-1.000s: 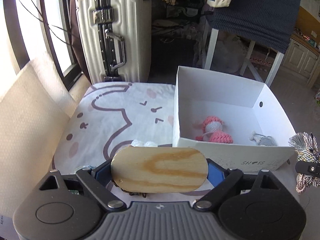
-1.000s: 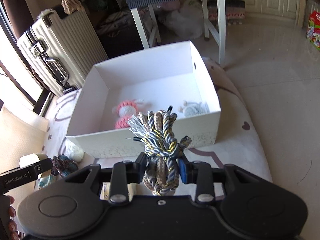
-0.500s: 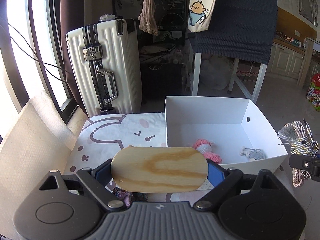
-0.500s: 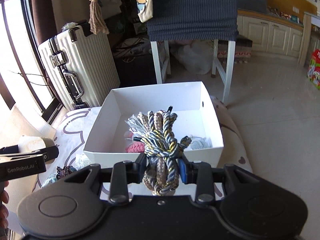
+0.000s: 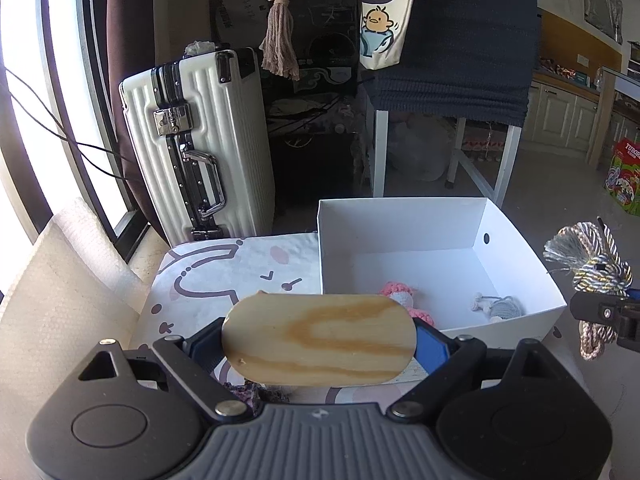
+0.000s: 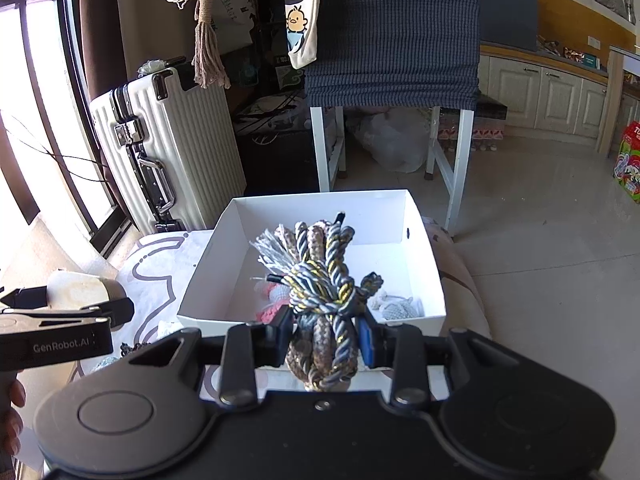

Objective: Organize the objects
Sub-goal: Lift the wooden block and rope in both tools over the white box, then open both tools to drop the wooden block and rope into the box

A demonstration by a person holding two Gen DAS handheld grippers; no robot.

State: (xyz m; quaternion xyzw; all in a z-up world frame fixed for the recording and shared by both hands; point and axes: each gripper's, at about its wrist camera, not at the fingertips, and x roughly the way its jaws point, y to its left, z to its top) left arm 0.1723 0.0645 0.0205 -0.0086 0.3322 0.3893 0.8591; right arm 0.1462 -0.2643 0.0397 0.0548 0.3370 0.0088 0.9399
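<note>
Both loads clamped: wooden block (image 5: 319, 339) in left gripper (image 5: 319, 344), knotted cord bundle (image 6: 321, 300) in right gripper (image 6: 325, 338), short of white box (image 6: 400, 312); clear near wall, then release low, beside pink crochet toy (image 5: 400, 296).

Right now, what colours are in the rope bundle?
Navy, gold, silver-grey and brown strands in the rope bundle; clearest in the right wrist view.

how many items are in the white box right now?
2 visible in the white box: a pink crocheted toy near the front wall, partly hidden behind the wooden piece, and a small grey knitted item toward the front right corner. More could be hidden.
</note>
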